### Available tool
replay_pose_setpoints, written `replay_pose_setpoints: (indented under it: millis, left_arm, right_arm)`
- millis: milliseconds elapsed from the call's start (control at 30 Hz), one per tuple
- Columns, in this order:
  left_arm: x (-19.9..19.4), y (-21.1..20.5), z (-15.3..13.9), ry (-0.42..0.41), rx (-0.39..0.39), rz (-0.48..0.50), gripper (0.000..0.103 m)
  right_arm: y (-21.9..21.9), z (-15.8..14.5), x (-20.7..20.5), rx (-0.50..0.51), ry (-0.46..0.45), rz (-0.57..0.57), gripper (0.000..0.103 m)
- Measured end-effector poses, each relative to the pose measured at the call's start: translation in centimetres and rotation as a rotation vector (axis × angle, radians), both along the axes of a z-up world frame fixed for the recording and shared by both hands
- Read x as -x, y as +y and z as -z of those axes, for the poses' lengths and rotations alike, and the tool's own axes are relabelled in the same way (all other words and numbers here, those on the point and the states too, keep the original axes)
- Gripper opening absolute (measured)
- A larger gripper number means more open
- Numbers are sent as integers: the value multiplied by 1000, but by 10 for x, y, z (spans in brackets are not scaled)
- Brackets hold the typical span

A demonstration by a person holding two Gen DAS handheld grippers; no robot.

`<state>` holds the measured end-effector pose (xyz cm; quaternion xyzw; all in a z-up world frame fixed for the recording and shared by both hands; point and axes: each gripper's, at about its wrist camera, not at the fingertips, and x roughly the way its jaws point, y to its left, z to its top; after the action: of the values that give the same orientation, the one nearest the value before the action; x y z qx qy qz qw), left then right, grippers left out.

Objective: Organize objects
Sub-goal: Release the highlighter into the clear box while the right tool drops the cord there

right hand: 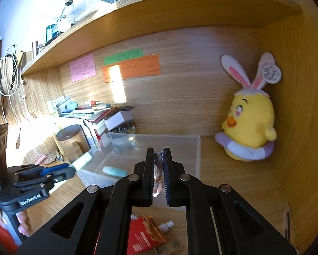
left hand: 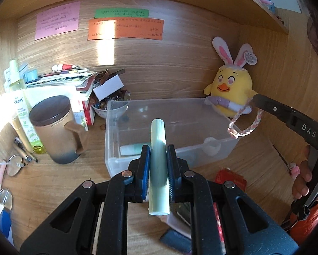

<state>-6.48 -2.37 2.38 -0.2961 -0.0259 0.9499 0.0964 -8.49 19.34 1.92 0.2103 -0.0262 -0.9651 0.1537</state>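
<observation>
Two loads in hand, both aimed at the same clear plastic bin [left hand: 220, 146] sitting mid-desk under the shelf. I read the bin as the collection point: one pale teal tube [left hand: 130, 149] already lies on its floor, so loose small items seem to go there.

Yellow chick plush with rabbit ears [left hand: 231, 89] is propped in the back right corner, just beside the bin, apart from the clutter. Lidded brown mug [left hand: 57, 129] stands left of the bin, near the stacked books.

My left gripper [left hand: 158, 159] is clenched on a pale green cylindrical tube [left hand: 158, 133], pinched at mid-length so it stays balanced, tip pointing over the bin's front wall.

My right gripper [right hand: 158, 167] is clamped on a braided pink-and-white cord loop [left hand: 244, 125], which dangles over the bin's right end.
</observation>
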Motion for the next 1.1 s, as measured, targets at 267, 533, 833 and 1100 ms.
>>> replay_pose_setpoints:
  millis: [267,533,833,1100]
  left_arm:
    - [36,-1,5,-61,-18,33,15]
    - [69,14,14,-120,13,92,15]
    - [98,25,26,-201,-4,144,15]
    - [104,32,27,-200,8,149,15]
  right_arm:
    - [-25,-3,27,-44,-16,-46,7]
    - [-40,16,52,-49,-99,-98,7]
    - [-44,44,79,-54,-208,-118,7]
    - [-32,62,100,-40,-299,-75,7]
